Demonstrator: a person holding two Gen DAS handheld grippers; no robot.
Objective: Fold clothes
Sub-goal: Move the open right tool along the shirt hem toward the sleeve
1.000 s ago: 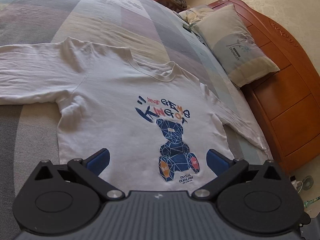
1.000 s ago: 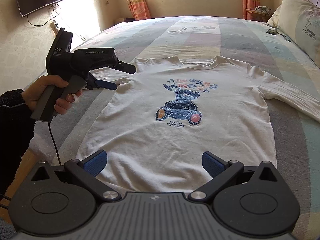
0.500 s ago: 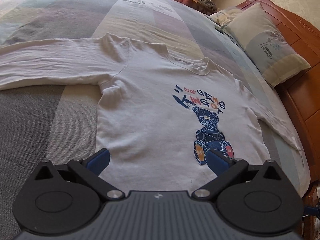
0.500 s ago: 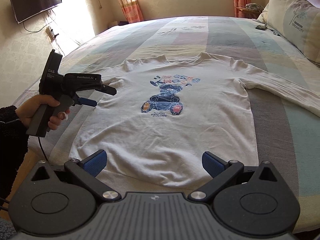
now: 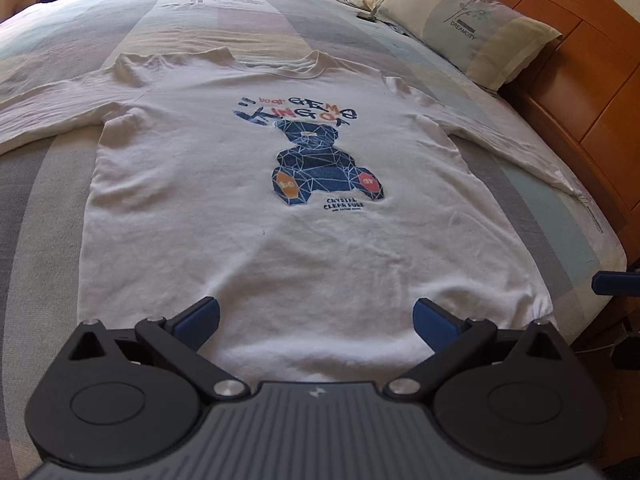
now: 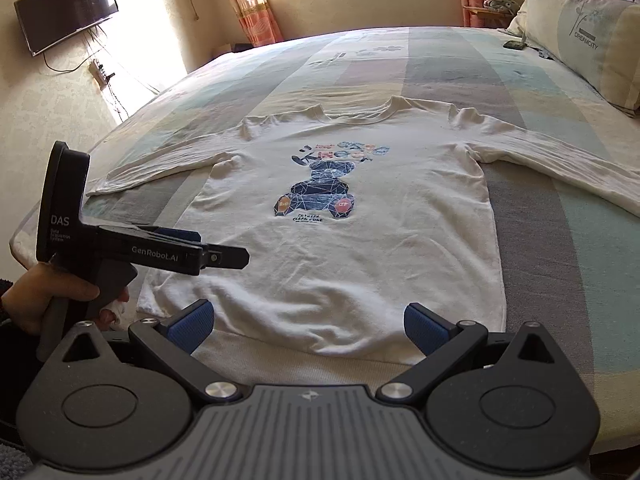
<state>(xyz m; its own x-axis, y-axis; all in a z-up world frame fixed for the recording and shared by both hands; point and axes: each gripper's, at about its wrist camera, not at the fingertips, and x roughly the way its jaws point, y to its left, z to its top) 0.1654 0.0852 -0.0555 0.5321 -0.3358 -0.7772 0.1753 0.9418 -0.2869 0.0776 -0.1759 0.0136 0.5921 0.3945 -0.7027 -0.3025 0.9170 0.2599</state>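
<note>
Both the left gripper and right gripper are held wide apart, empty, above the hem of the white long-sleeved bear-print cotton shirt, which is spread flat on the striped pastel bedspread. Only in the right wrist view is the black wall-mounted television seen, at 10 o'clock; only in the left is the orange wooden headboard seen, at 2 o'clock.

On the white shirt I read "bear GEMS KING OF" above the bear print, "be" and "ar" on its feet, "CRYSTAL CLEAR PURE" below. The pillow reads "DREAMCITY". My left gripper bears "DAS" and "GenRobot.AI".
</note>
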